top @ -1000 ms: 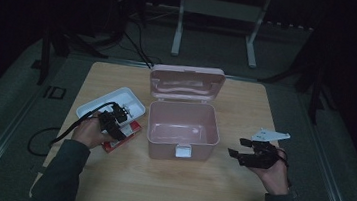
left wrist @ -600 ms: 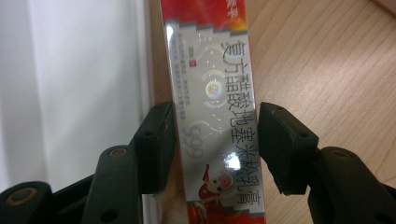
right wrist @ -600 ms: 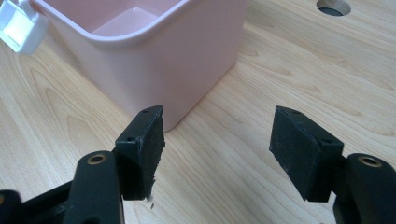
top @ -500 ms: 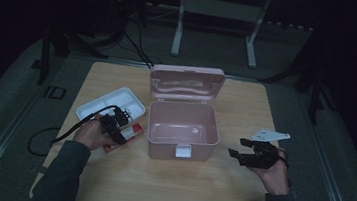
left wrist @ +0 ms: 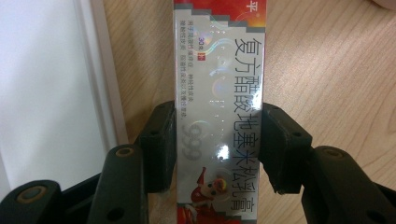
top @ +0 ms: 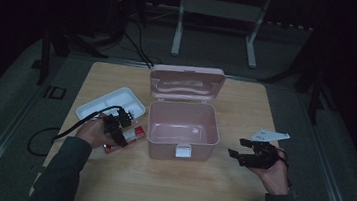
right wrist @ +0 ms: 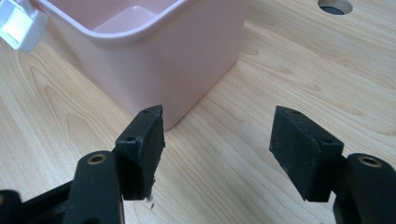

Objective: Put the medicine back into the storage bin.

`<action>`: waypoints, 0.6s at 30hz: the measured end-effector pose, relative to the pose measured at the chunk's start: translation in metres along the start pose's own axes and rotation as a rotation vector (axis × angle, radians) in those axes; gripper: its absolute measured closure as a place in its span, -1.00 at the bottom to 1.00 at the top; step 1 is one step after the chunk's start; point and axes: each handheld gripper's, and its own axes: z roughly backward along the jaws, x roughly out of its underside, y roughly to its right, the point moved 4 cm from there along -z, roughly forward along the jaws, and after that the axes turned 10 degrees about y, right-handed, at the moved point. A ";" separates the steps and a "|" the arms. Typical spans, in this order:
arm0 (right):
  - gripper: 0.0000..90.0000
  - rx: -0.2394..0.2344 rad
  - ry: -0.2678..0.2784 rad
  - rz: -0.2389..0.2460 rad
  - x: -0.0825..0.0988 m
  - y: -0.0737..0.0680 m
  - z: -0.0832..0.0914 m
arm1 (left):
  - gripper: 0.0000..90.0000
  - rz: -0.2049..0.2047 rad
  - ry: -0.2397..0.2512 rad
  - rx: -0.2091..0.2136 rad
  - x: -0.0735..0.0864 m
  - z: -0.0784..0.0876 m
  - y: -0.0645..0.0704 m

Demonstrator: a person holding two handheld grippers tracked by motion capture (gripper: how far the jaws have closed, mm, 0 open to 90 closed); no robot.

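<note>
A dim room surrounds a pale wooden surface (top: 167, 190), lit enough to show the grain.

Nearest, at the right, the right tongs (right wrist: 217, 154) rest in the person's hand just above the wood, jaws standing apart with nothing between them. They look toward the near right corner of the pink storage box (right wrist: 154, 51), which stands a little ahead of them and apart from them.

At the left, the left tongs (left wrist: 217, 149) are down on a long, narrow ointment carton (left wrist: 218, 93), red and silver with printed characters. The carton lies flat on the wood, and both black pads sit against its long sides, so the tongs are clenched across its width near one end. Its long axis runs straight away from the tongs, along their line of sight. Seen from the high view, the carton (top: 130, 135) lies just left of the pink storage box (top: 184, 126), with a white tray (top: 93, 106) just beyond it on the far left.

Farther on, the box's lid (top: 187, 83) stands open at the back, leaving the cavity clear.

The relation that matters, as I judge it: the box opening lies to the right of the held carton, close by, and the left hand is much the nearer one.
</note>
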 end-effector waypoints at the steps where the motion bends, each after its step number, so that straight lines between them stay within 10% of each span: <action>1: -0.23 -0.001 0.000 -0.001 0.000 0.000 0.000 | 0.12 -0.005 -0.005 0.001 0.000 0.000 0.000; 8: -0.23 0.000 0.001 -0.001 0.000 0.000 0.000 | 0.14 -0.064 -0.028 0.014 0.002 0.007 0.002; 18: -0.23 -0.002 -0.003 0.001 0.000 0.000 0.000 | 0.14 -0.115 0.104 0.004 0.003 0.078 0.000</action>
